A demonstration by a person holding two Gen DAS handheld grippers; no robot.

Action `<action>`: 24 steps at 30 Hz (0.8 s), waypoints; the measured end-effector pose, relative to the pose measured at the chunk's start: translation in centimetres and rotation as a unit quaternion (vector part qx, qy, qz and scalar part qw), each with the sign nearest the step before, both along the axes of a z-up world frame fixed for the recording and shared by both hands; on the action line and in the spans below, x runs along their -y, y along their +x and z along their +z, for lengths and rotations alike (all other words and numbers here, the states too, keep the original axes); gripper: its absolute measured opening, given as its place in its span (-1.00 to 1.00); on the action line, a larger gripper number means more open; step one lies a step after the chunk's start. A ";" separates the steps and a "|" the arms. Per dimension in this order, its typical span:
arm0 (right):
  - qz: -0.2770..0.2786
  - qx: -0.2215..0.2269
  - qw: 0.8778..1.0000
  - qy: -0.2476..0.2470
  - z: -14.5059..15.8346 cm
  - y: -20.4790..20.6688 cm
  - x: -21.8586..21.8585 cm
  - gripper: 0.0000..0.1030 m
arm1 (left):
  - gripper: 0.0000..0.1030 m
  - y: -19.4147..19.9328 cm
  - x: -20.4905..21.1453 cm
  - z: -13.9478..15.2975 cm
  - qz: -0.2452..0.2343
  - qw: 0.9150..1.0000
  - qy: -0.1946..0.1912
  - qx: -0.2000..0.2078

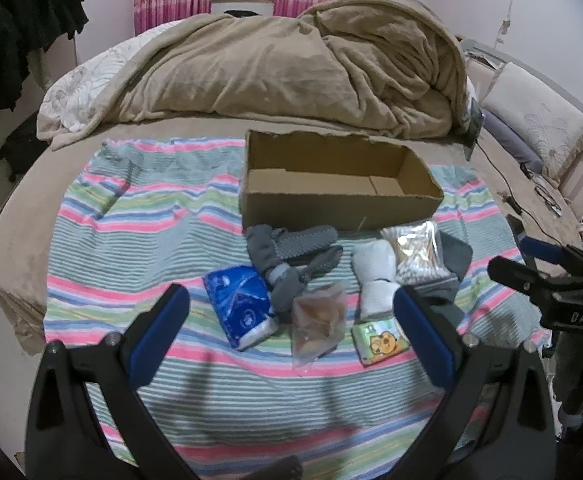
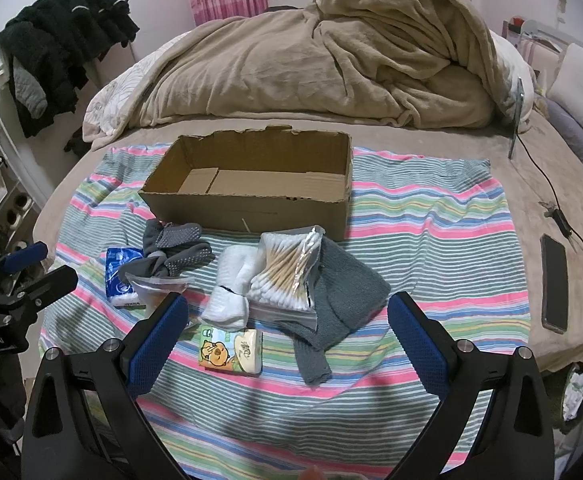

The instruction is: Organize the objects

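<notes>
Left wrist view: left claw spread wide, blue-padded fingers hovering above the striped pastel cloth on the bed, pinching nothing. Open brown cardboard box at the far edge of the cloth, nothing inside. Just in front of the box, a pair of grey dotted grip socks, tangled and lying partly over a blue plastic tissue pack. Clear plastic bag with brownish contents touching the socks' near end. To the right, rolled white socks beside a clear bag of wooden cotton swabs, which lies on a folded grey knitted cloth. Small green tissue pack with a cartoon bear nearest, close to the right finger. Rumpled beige blanket heaped behind the box. Right claw at the right edge, seen side-on; spread or pressed together, cannot tell from here.

Right wrist view: right claw spread wide too, gripping nothing, above the same cloth. Cardboard box ahead, slightly left. Cotton swab bag resting on the grey knitted cloth, white socks against its left side, bear tissue pack just in front. Grey grip socks, blue pack and clear bag further left. Black phone well apart on the bare mattress at right. Left claw at the left edge.
</notes>
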State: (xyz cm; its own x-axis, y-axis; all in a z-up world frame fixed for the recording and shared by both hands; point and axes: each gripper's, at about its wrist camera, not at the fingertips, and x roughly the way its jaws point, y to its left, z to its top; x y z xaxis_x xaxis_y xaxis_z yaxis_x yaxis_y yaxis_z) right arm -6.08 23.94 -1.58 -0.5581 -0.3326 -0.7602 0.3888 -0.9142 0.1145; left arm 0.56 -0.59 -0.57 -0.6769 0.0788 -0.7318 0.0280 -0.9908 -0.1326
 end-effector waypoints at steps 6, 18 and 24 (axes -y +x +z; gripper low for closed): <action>-0.001 -0.002 1.000 0.002 0.1 0.0 0.1 0.97 | 0.99 0.1 0.0 0.0 -0.005 1.000 0.007 -0.002; 0.002 0.001 1.000 -0.003 0.3 -0.1 0.1 0.97 | 0.99 0.0 0.2 -0.2 0.001 1.000 0.006 0.004; 0.003 0.004 1.000 -0.007 0.0 -0.5 0.0 0.97 | 0.99 -0.3 0.1 -0.3 0.002 1.000 0.003 0.007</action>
State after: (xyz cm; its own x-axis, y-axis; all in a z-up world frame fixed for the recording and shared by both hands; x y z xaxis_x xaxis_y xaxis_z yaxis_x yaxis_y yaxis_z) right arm -6.56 23.94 -1.54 -0.5503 -0.3468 -0.7596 0.3925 -0.9103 0.1313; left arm 0.22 -0.74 -0.88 -0.6663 0.0807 -0.7413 0.0334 -0.9899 -0.1378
